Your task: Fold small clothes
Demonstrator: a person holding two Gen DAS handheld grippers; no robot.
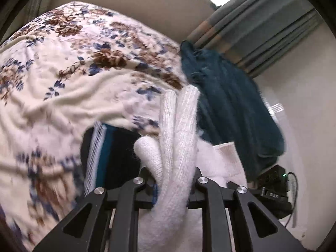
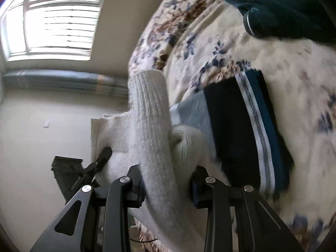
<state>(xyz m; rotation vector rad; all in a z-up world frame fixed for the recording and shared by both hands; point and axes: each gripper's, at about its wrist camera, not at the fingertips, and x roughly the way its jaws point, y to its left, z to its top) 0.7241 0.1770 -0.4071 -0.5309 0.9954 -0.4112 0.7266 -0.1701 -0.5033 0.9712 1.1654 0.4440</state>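
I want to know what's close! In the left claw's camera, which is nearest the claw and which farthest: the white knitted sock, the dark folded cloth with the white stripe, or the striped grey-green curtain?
1. White knitted sock: pinched in the left claw.
2. Dark folded cloth with the white stripe: just left, on the flowery blanket.
3. Striped grey-green curtain: farthest, upper right.

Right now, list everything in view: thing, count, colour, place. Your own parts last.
white knit garment: one, white, held between both grippers above the bed
folded garment: one, dark navy with a white and teal band, on the blanket
teal cloth: one, dark teal, at the bed's far edge
floral blanket: one, cream with brown and blue flowers, covering the bed
curtain: one, grey-green, by the wall
window: one, bright
left gripper: black, shut on the knit
right gripper: black, shut on the knit
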